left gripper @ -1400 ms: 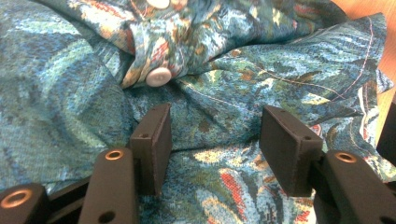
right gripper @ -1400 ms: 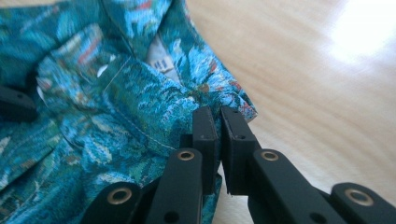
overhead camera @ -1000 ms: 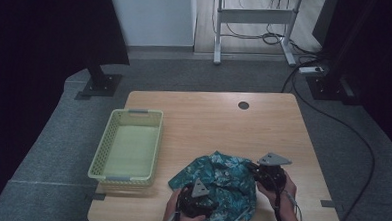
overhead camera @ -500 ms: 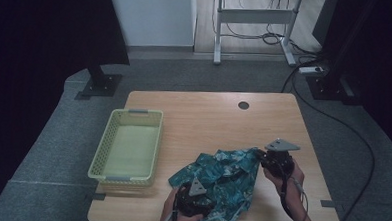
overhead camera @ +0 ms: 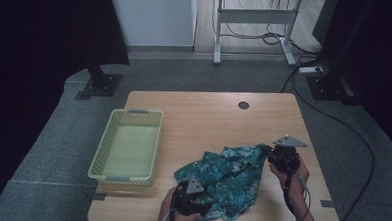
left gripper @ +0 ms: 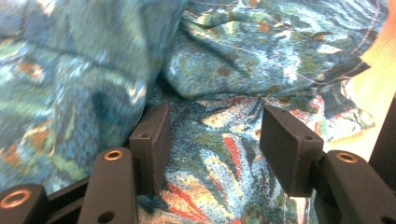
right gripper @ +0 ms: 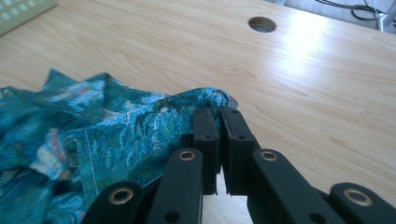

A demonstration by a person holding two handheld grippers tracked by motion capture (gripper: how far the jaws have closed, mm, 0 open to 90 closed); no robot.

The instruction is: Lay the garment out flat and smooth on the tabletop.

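Teal leaf-print fabric, looks like a shirt [overhead camera: 226, 178], is lying crumpled on the near half of the wooden table [overhead camera: 203, 118], a bit right of centre. The right gripper [overhead camera: 268, 151] has its jaws pinched tight on the shirt's far right corner, and in the right gripper view you can see a fold of cloth [right gripper: 205, 105] bunched up between them, held just off the tabletop. The left gripper [left gripper: 212, 140] is down at the near edge, jaws spread wide with the fabric lying between them, so it isn't clamping anything. A pale green plastic basket [overhead camera: 127, 173] sits well off to the left of the shirt, nothing in it. There's also a round cable hole [overhead camera: 243, 105] near the table's far edge.
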